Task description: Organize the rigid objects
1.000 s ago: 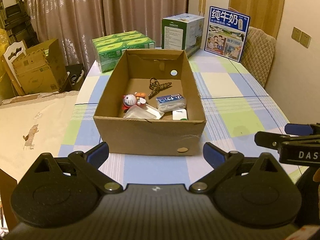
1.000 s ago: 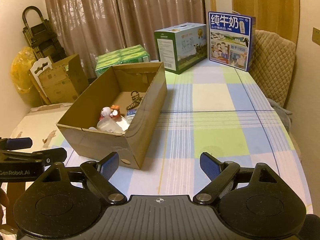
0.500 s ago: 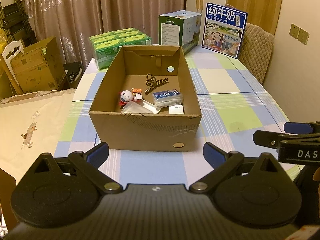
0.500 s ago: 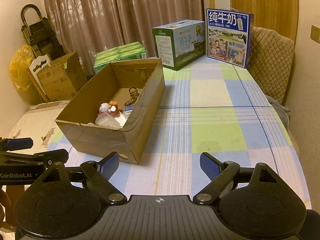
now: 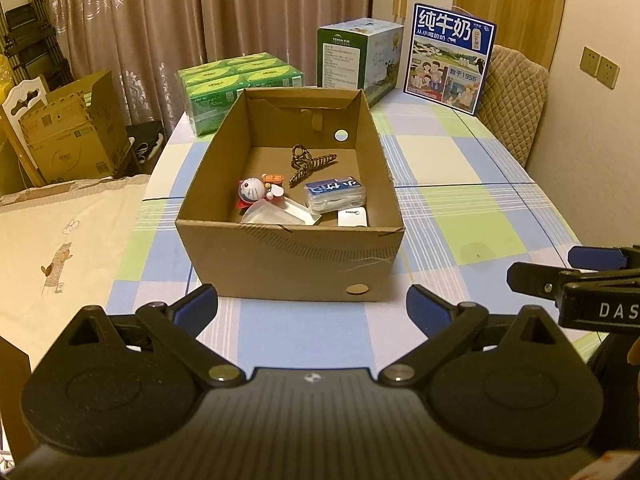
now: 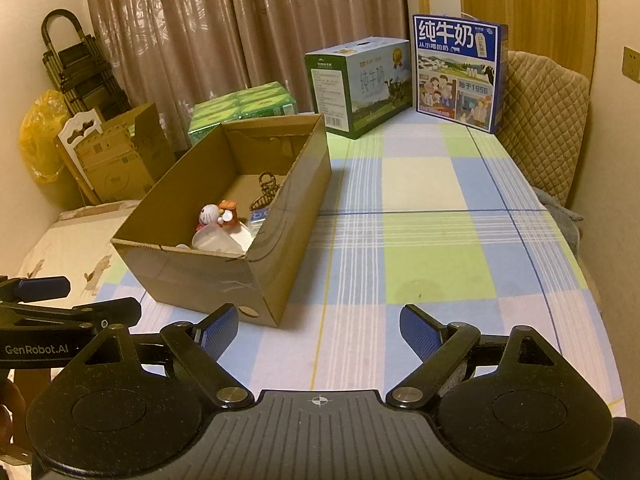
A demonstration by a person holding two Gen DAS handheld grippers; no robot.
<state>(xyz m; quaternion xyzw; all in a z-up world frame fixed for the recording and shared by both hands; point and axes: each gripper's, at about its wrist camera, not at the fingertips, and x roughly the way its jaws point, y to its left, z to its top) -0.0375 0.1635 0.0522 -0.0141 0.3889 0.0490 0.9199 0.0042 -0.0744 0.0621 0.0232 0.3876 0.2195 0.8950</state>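
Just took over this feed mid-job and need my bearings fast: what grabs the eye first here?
The open cardboard box in the middle of the checked tablecloth, with a Doraemon figure, a brown hair claw and a blue packet lying inside. Behind it, the tall blue milk carton stands at the table's far end. Both the left gripper and the right gripper are open and empty, short of the box.

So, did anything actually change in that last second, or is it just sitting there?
Practically nothing changed. Both views drift a touch at most. Nothing was picked up or let go: the left gripper and the right gripper keep their jaws open and empty, short of the cardboard box. The toy figure, the hair clip and the rest lie in the box as before.
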